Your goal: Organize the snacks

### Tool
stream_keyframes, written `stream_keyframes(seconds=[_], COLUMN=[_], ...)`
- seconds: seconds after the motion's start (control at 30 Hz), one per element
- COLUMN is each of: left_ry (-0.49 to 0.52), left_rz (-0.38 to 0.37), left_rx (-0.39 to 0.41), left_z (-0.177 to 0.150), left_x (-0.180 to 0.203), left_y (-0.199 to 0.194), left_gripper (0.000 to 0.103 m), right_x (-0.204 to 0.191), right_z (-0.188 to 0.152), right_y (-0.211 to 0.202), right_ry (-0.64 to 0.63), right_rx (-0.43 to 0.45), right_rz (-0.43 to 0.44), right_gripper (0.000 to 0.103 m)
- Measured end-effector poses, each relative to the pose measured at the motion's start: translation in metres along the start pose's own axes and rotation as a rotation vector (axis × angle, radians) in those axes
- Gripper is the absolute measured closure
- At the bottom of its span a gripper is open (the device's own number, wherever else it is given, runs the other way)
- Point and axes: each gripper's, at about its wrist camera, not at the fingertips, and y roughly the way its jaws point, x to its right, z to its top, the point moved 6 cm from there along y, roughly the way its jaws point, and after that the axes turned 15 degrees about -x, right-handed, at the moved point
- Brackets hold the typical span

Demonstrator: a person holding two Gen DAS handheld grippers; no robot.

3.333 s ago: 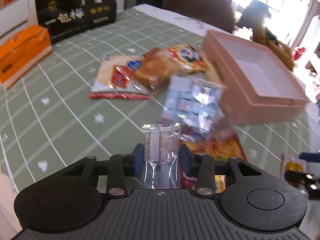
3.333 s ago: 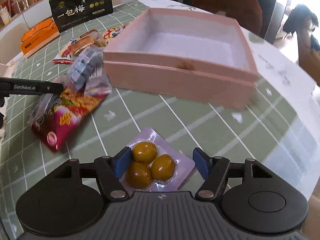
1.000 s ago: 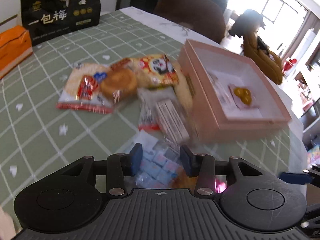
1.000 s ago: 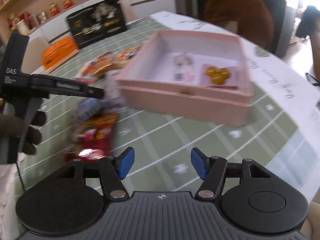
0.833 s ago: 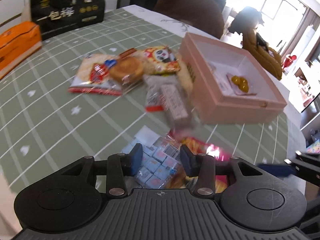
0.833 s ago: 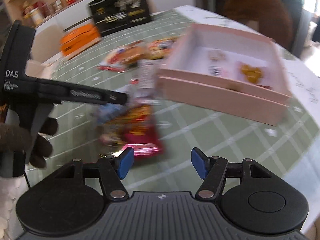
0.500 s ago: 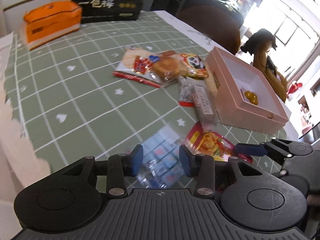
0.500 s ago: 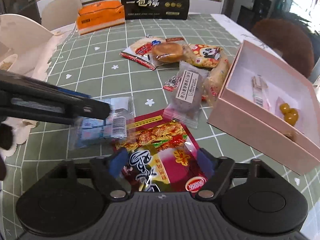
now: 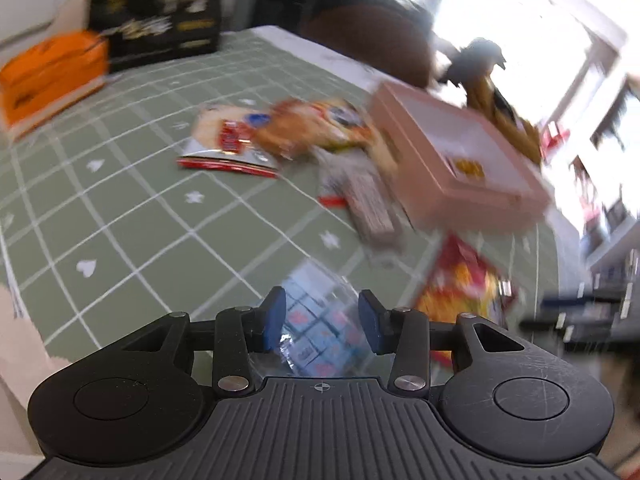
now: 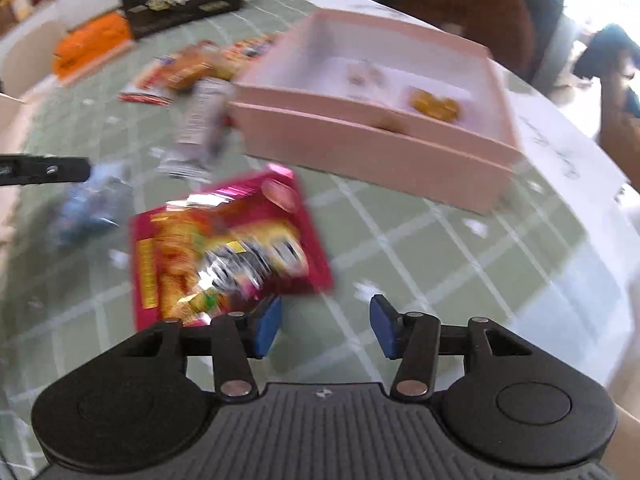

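1. Our left claw has its blue pads on either side of a clear bag of blue-wrapped candies; blur keeps us from telling whether the pads press it.
2. Our right claw stands open and empty above the green checked counter, just right of a red and yellow snack bag lying flat.
3. The pink box sits farther back on the counter, holding a pack of yellow-brown sweets and a small clear packet.
4. A grey labelled packet lies just left of the box, with a heap of biscuit packs behind it.
5. An orange box and a black printed bag stand at the counter's far edge.
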Motion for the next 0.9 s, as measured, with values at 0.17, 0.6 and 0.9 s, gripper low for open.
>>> stream_keyframes(seconds=[0.17,0.6,0.9], left_ry=[0.155,0.075,-0.053], left_rz=[0.063,0.084,0.125], left_rx=[-0.039,-0.04,0.014], left_z=[-0.023,-0.031,-0.028], left_x=[0.03,0.038,0.024], left_y=[-0.001,-0.004,-0.01], left_gripper=[0.058,0.057,0.057], right_x=[0.009,-0.046,-0.058], right_z=[-0.012,0.043,0.065], right_y=[-0.011,0.012,0.032], right_ry=[0.01,0.222,0.144], right_rx=[0.007,-0.056,0.003], right_rz=[0.04,0.159,0.015], right_gripper=[0.048,0.027,0.008])
